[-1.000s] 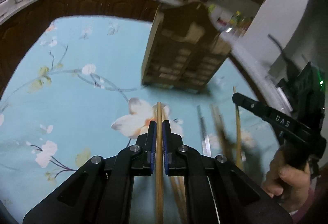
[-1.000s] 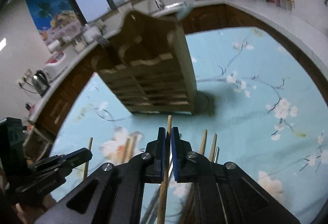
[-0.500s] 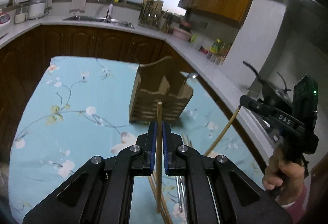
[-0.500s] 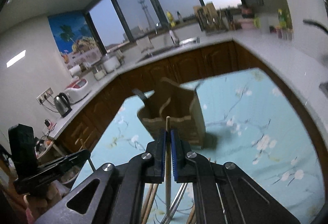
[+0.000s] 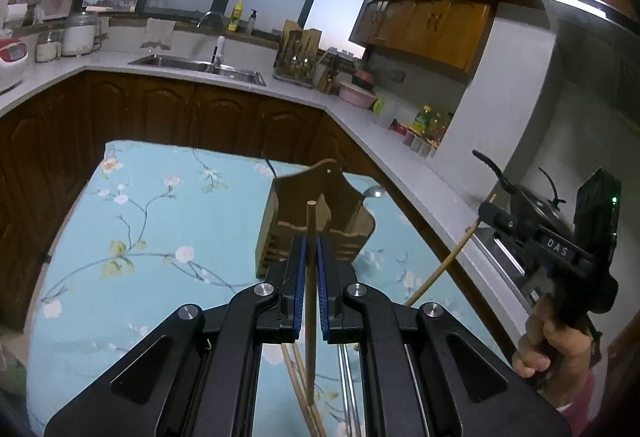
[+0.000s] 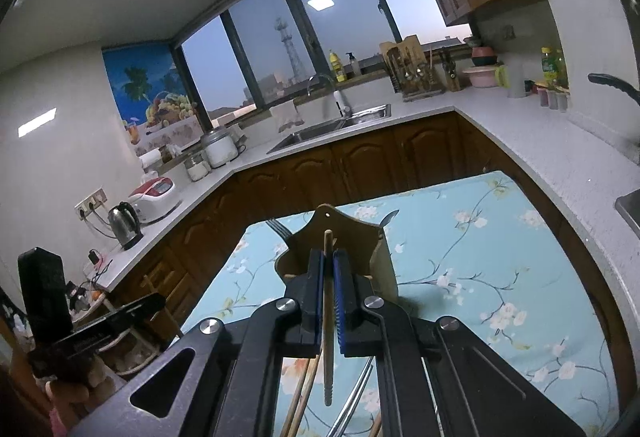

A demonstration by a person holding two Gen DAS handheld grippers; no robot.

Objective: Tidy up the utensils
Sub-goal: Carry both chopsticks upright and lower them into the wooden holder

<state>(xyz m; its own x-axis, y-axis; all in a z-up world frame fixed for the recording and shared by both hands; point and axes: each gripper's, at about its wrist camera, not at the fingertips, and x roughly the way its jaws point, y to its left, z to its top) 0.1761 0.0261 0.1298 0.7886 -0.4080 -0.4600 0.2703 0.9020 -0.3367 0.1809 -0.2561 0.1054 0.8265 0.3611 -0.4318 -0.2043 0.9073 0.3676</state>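
While both claws are raised above a bench (image 5: 132,205) covered in a pale blue floral cloth, each one grips a single wooden chopstick. Seen from its own camera, the left claw (image 5: 311,257) is closed on a chopstick (image 5: 310,237) that stands nearly upright between its blue pads. The right claw (image 6: 329,269) is likewise clamped on its own chopstick (image 6: 328,317), whose grooved tip hangs below the pads.

Ahead of both claws, on the cloth, stands a wooden utensil holder (image 5: 316,221) with several compartments. A fork (image 6: 276,227) pokes up at its left side and a spoon (image 6: 388,218) at its right (so part of the sorting looks done already). Neither held chopstick is in the holder yet; both are in the air, near it but apart from it.

More utensils lie on the cloth below the claws: loose chopsticks (image 6: 298,401) and what looks like a metal handle (image 6: 356,397). Judging from this, the task is partway through, with the two held chopsticks and the remaining pieces on the cloth still to go in.
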